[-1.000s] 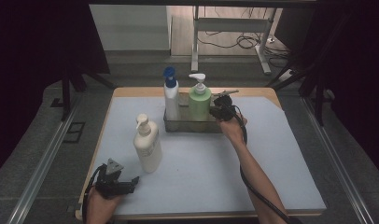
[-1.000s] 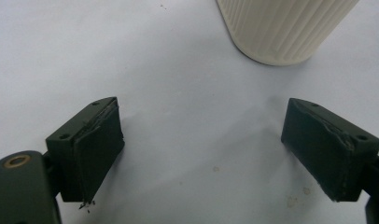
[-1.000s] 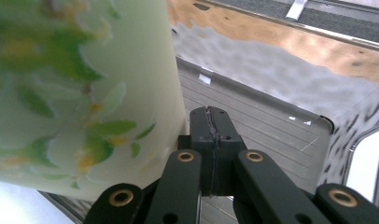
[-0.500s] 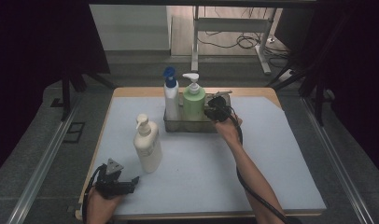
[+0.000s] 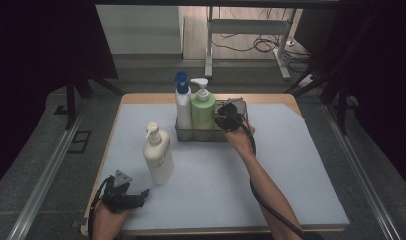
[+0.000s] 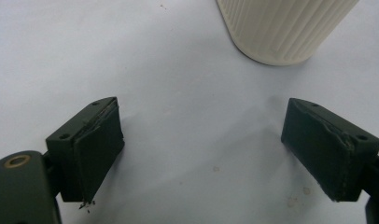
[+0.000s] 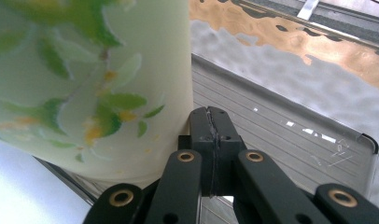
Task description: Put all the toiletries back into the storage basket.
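The right gripper (image 5: 230, 121), jaws pressed together and empty, nudges the green bottle (image 5: 203, 111) standing in the tray (image 5: 211, 136) at twelve o'clock, so next, I think, the wide-open left gripper (image 5: 125, 196) must fetch the cream bottle (image 5: 158, 157).

green bottle (image 7: 85, 79) cropped, cream bottle (image 6: 283, 28) cropped

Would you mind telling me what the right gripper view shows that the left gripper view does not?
Right gripper view: shut jaws of the right gripper against the green floral bottle, over the metal tray.

Left gripper view: wide-open jaws of the left gripper with nothing between them, and the base of the ribbed cream bottle ahead.

Shared: the pale blue table mat, and a bottle standing close ahead of the jaws.
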A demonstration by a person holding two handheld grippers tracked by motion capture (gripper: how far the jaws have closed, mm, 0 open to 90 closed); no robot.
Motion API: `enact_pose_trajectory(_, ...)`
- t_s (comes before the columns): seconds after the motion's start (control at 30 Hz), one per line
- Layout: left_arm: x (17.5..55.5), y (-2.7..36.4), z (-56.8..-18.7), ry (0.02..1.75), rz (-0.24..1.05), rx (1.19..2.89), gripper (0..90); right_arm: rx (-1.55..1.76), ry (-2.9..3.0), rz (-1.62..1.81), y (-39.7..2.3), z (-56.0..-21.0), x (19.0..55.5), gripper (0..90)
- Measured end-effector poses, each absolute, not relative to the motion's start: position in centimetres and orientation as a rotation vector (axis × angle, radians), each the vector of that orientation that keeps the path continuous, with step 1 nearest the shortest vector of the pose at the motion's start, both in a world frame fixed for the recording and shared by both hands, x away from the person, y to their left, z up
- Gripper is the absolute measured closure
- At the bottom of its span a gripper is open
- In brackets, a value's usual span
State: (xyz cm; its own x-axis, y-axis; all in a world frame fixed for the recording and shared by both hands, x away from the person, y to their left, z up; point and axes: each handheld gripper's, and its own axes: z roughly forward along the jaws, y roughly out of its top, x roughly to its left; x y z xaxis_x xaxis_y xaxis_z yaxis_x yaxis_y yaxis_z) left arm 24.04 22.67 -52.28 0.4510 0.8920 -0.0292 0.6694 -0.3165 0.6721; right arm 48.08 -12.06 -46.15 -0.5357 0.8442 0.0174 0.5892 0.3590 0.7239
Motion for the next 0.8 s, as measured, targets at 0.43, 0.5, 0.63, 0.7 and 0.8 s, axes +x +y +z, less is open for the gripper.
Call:
enact_pose_trajectory(0.43,24.0,22.7,-52.3,1.300,0.468,2.086,12.2,1.252,2.252,0.978,-12.6,-46.2,47.9,77.2)
enact_pose_trajectory(0.5,24.0,22.7,-52.3,1.300,0.467,2.087,12.2,1.245,2.250,0.983,-13.0,-46.1,47.8,72.8)
enact_pose_trajectory(0.63,24.0,22.7,-52.3,1.300,0.468,2.086,12.2,1.235,2.247,1.000,-13.4,-45.6,47.6,66.4)
enact_pose_trajectory(0.7,24.0,22.7,-52.3,1.300,0.468,2.086,12.2,1.226,2.247,1.003,-13.6,-45.4,47.4,62.5)
enact_pose_trajectory(0.8,24.0,22.7,-52.3,1.300,0.467,2.087,12.2,1.208,2.253,1.014,-14.0,-45.1,47.2,56.2)
